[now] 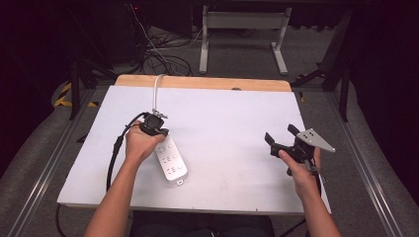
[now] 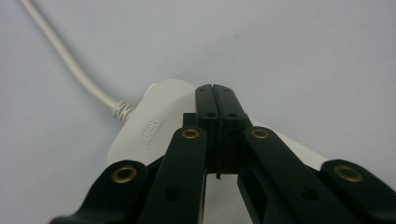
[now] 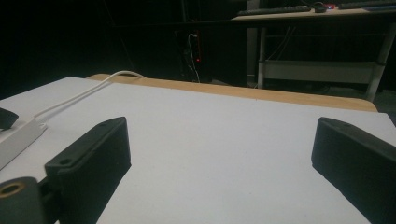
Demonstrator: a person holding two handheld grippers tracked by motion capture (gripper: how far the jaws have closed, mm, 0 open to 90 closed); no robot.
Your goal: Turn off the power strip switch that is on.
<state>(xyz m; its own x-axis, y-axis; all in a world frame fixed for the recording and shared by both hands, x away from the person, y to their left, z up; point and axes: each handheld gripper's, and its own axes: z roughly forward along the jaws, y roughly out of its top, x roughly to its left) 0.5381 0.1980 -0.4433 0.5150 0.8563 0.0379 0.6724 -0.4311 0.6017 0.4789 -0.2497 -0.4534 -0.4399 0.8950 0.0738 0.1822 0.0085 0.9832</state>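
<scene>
The white worktop point(image 1: 237, 123) has a wooden strip along its far edge. On it lies a white power strip point(image 1: 171, 160), left of the worktop's middle, with its long side running from the far left toward the near right. Its white cord point(image 1: 157, 91) leaves the far end and goes over the far edge of the worktop.

The person's left forearm comes in from the near edge and reaches forward to the far end of the power strip. The left hand point(image 1: 138, 144) holds the left tool point(image 2: 216, 100) pointing down over that end. Its jaws are pressed together with nothing between them, and the tips are beside the cord outlet.

The right hand point(image 1: 300, 163) holds the right tool point(image 1: 281, 138) well apart from the power strip, above the right part of the worktop, pointing to the far side. Its jaws stand wide and hold nothing.
</scene>
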